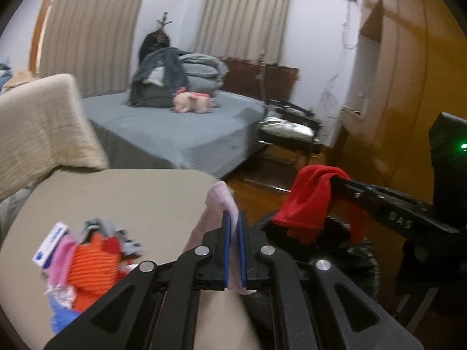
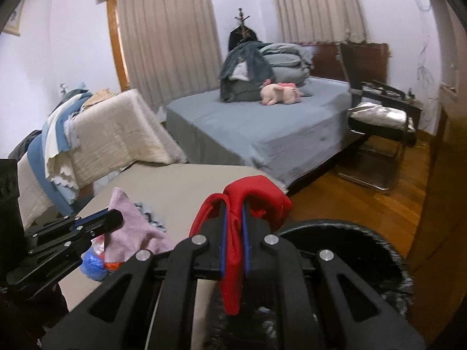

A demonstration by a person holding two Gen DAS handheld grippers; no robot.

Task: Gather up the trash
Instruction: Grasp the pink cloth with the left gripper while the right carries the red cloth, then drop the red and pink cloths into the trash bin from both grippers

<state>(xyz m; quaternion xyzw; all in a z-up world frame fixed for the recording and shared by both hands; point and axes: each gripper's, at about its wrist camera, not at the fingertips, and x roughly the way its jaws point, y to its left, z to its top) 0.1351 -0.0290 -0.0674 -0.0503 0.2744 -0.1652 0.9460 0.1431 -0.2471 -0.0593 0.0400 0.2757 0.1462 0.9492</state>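
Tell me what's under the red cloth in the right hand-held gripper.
A black-lined trash bin sits open below the red cloth, beside the beige table. The cloth and right hand-held gripper hide the bin's contents.

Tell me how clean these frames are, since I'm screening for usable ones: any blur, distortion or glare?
Left wrist view: motion blur smears the trash pile and the table edge; fisheye bends the curtains; a green indicator light glows at the right, with no real glare. Right wrist view: sharper on the red cloth in the right tool, the bed soft, corners vignetted black.
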